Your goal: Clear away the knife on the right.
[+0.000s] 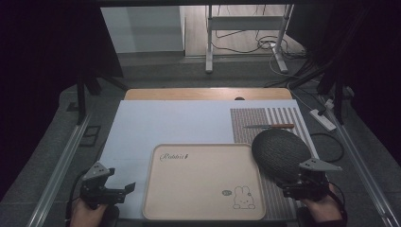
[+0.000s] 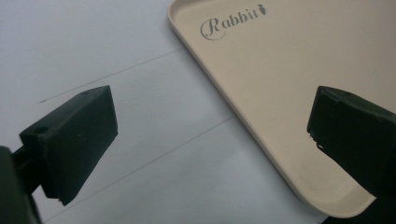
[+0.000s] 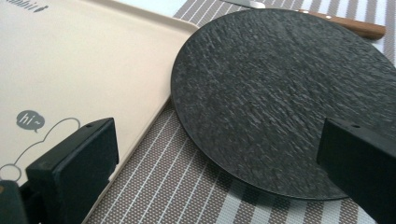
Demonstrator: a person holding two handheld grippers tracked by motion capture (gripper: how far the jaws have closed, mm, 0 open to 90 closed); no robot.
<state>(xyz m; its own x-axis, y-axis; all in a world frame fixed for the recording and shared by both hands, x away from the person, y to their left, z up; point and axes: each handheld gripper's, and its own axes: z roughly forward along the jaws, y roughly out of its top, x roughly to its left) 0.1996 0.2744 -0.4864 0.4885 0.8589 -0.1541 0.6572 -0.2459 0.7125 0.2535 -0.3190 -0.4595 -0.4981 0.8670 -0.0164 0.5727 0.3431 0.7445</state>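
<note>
Right hand-held gripper (image 3: 219, 154): jaws spread wide, gripping nothing, low over the striped placemat (image 3: 187, 186). Dark textured plate (image 3: 289, 98) just ahead, overlapping the beige tray (image 3: 93, 70) edge. Left hand-held gripper (image 2: 210, 140): also wide, empty, tray corner ahead-right. Right gripper view adds "hi" bubble; high view shows the knife (image 1: 270, 126) beyond the plate.

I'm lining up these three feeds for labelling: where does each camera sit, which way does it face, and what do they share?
High view: above the person's side, facing forward and down on the table; hands, left claw and right claw show.
Left gripper view: on the left claw, looking along its open jaws at the beige tray.
Right gripper view: on the right claw, facing the black plate with jaws open.
All share the tray.
</note>
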